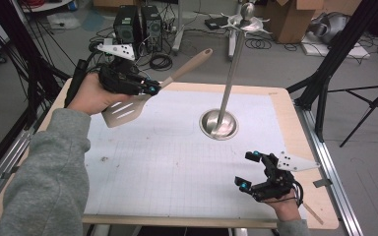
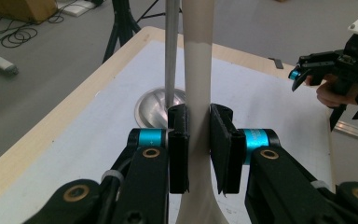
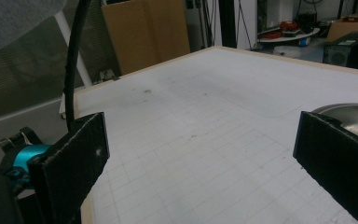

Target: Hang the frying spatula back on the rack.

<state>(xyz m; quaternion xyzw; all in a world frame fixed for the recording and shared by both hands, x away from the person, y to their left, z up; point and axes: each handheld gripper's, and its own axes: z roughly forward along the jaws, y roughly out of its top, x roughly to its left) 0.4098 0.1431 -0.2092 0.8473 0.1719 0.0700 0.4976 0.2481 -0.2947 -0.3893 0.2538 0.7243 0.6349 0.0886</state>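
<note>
A beige slotted spatula (image 1: 142, 96) is held above the table's far left corner, handle pointing up and right. My left gripper (image 1: 152, 89) is shut on its handle just above the blade; in the left gripper view both pads clamp the pale handle (image 2: 198, 93). A tall metal utensil stand (image 1: 230, 73) rises from a round steel base (image 1: 219, 124) at mid-table, with hooks at its top (image 1: 246, 22). Near the front right, my right gripper (image 1: 249, 170) is open and holds nothing; its wide-apart pads (image 3: 77, 161) frame bare mat in the right gripper view.
A white gridded mat (image 1: 177, 157) covers the wooden table (image 1: 305, 147). Black tripod legs (image 1: 325, 83) stand off the right edge, and cables and computer cases (image 1: 138, 24) sit on the floor beyond the far edge.
</note>
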